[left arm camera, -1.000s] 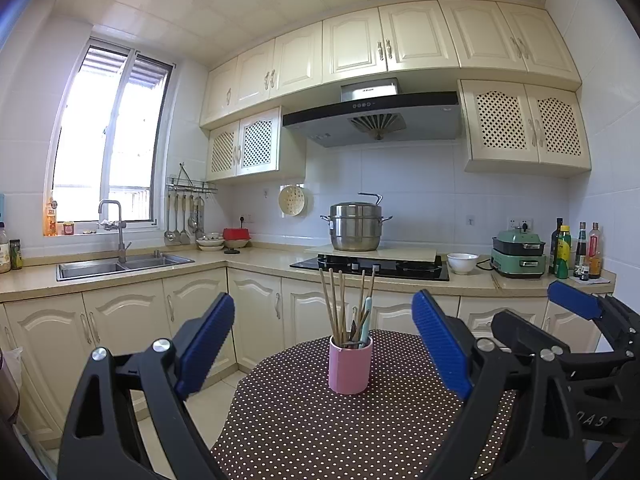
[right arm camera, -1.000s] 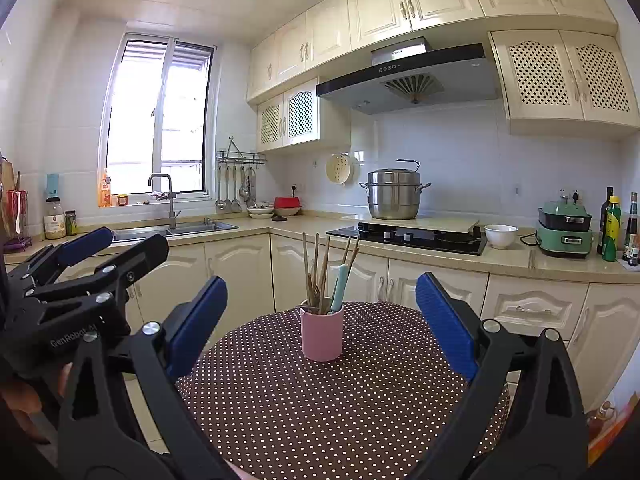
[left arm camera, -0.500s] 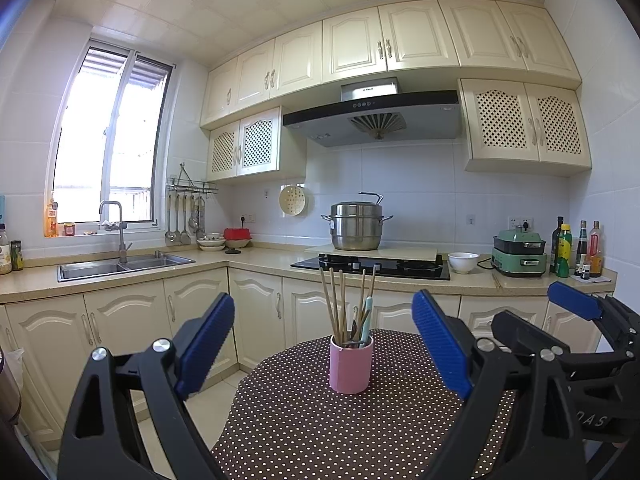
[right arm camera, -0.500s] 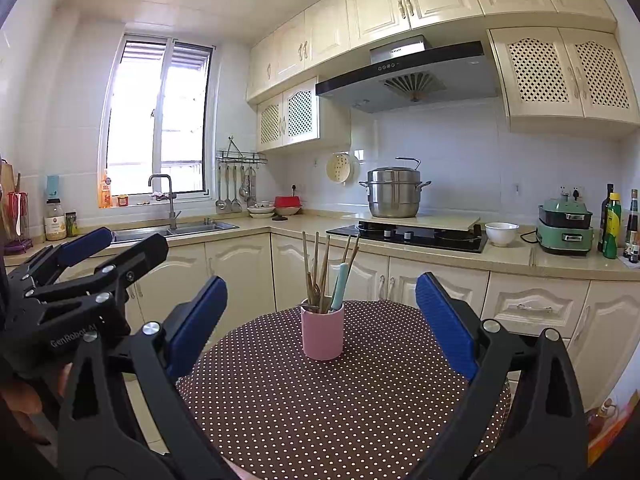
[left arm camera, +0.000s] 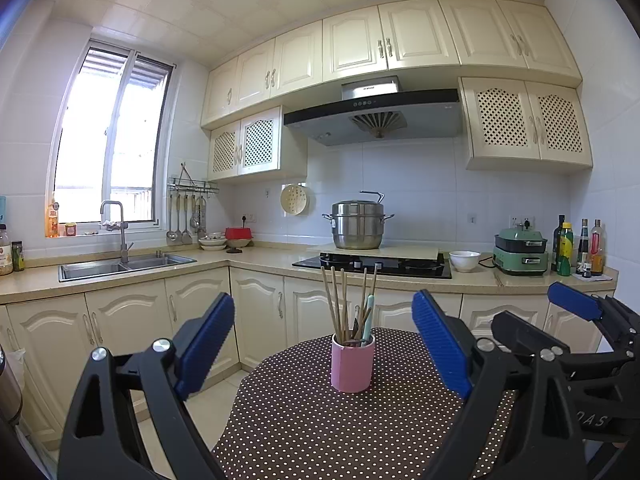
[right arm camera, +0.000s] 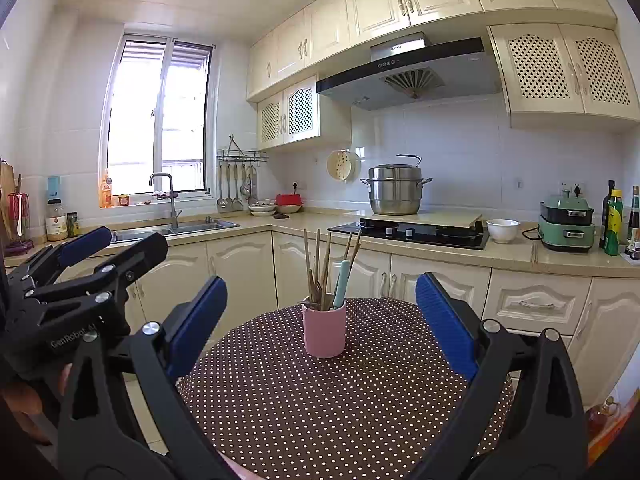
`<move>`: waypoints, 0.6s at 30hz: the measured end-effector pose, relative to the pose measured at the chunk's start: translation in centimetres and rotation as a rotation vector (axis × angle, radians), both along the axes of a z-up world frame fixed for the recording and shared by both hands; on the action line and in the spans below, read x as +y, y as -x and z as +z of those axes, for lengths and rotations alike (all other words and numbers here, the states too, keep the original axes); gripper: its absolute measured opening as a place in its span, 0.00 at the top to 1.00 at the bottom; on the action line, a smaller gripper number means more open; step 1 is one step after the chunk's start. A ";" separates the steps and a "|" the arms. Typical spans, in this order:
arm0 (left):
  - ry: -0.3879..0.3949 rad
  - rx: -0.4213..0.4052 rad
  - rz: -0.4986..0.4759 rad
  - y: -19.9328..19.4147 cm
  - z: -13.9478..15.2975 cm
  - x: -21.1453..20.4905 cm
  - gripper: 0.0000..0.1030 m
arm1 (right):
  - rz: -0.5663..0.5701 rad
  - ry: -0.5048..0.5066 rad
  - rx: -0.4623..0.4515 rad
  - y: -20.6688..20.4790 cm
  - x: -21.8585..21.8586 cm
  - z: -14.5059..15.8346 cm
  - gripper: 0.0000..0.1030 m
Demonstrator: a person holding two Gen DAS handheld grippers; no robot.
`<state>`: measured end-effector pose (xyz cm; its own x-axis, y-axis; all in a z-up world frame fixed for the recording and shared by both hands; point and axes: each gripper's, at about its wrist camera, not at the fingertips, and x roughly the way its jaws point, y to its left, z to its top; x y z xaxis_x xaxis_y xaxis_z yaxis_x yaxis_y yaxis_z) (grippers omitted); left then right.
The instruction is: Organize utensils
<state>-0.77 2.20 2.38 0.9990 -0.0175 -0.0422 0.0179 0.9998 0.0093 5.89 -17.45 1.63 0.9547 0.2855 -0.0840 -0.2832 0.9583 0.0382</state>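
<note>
Both grippers, L + R, held back w/ jaws wide apart, nothing gripped; utensils stand upright in pink cup mid-table, so fits pre-sort or done, can't tell which.

Each gripper is made of black plastic bars shaped like a big clamp. The left gripper has two fingers with bright blue pads that have little ridges. Round silver screws shine at the joints. The right gripper looks the same, with blue ridged pads and silver screws. White letters on the left gripper's black body read "GenRobot AI".
</note>
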 end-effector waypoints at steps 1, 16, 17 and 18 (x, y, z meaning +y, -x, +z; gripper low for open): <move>0.000 0.000 -0.001 0.0 0.0 0.0 0.14 | 0.001 0.000 0.000 0.0 0.0 0.0 0.09; 0.002 0.000 0.003 0.0 0.0 -0.1 0.14 | 0.000 -0.001 0.001 0.0 0.1 0.0 0.09; 0.001 -0.001 0.003 0.0 0.0 -0.1 0.14 | 0.000 0.000 0.001 0.0 0.1 0.0 0.09; 0.000 -0.002 0.004 0.0 0.0 -0.1 0.14 | 0.001 0.000 0.002 0.0 0.1 -0.1 0.09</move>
<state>-0.81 2.08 2.37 0.9991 -0.0137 -0.0397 0.0141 0.9999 0.0096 5.88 -17.32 1.56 0.9544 0.2860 -0.0855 -0.2836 0.9582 0.0389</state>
